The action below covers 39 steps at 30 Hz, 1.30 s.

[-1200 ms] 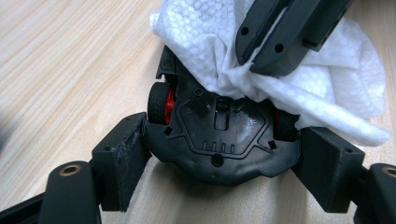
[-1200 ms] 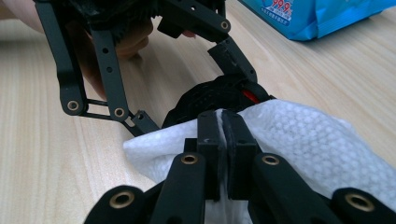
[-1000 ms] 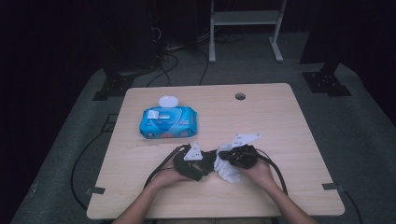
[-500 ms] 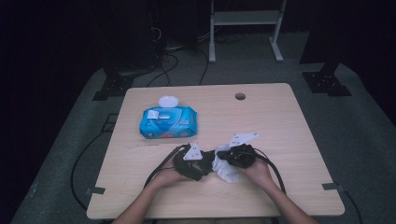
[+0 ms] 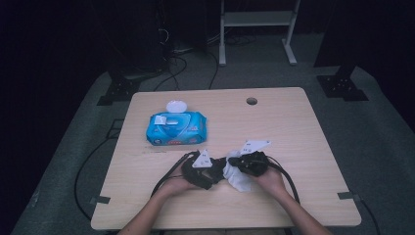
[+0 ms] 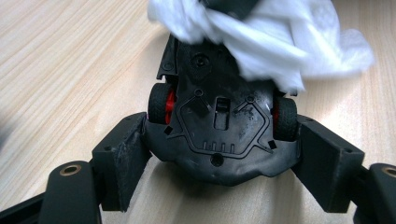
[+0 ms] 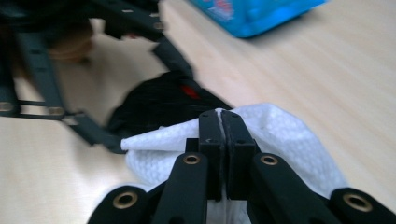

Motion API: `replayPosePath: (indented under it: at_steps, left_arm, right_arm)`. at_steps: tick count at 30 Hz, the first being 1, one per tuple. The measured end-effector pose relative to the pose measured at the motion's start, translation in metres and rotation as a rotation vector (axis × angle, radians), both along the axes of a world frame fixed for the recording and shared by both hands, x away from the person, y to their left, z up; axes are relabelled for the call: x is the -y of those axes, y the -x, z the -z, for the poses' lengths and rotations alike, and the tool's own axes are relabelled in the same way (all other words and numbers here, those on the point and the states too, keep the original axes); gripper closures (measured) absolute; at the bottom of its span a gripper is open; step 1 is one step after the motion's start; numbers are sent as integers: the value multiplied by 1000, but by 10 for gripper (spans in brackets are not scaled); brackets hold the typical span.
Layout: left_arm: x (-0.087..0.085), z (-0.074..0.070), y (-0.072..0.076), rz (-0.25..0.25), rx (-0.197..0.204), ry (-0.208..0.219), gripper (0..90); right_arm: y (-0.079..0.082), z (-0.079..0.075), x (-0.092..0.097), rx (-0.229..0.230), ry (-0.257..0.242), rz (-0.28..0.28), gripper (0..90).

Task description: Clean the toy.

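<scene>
A black toy car (image 6: 219, 135) with red wheels lies belly-up between my left gripper's (image 6: 224, 158) pads, which press on its two sides just above the table. A white wipe (image 6: 280, 42) drapes over the car's far end. My right gripper (image 7: 220, 126) is shut on that wipe (image 7: 289, 144), with the car (image 7: 159, 102) just beyond its tips. In the high view the left gripper (image 5: 203, 171) and right gripper (image 5: 247, 164) meet near the table's front edge, the wipe (image 5: 237, 178) between them.
A blue pack of wipes (image 5: 176, 128) with its white lid flipped open lies on the wooden table (image 5: 293, 127) behind and to the left of the hands. A cable hole (image 5: 251, 101) sits near the far edge. Black cables trail from both grippers.
The right gripper has shifted slightly with the wipe against the car. The left gripper and the car have stayed where they were.
</scene>
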State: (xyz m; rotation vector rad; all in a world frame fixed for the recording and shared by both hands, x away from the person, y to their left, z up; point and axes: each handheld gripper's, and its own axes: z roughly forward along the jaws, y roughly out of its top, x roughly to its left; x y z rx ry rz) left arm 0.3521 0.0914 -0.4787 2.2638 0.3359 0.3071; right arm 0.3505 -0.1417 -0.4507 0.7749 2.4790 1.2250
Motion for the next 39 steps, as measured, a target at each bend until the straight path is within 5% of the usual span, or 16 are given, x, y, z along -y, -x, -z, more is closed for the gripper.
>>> replayPosePath:
  at_steps: [8, 16, 22, 26, 32, 36, 39]
  left_arm:
    - [0, 0, 0, 0, 3, -6, 236]
    - [0, -3, 0, 1, 10, 4, 235]
    - [1, -3, 1, -3, 12, -8, 236]
    - [0, -1, 0, -4, 5, -9, 236]
    - [2, -3, 0, -7, 6, 3, 236]
    - [3, -3, 1, -8, 8, 0, 236]
    - [3, -2, 2, -15, 5, -10, 236]
  right_arm:
    - [5, 4, -37, -23, -4, -126, 869]
    - [-2, -1, -21, -44, 0, -90, 870]
    - [0, 2, -52, -72, -14, -235, 869]
    - [-2, 2, -60, -58, 21, -232, 869]
    - [-10, -4, -42, -15, 44, -118, 873]
    - [-6, -3, -58, -22, 28, -170, 872]
    - [-6, -1, -70, -5, 61, -197, 871]
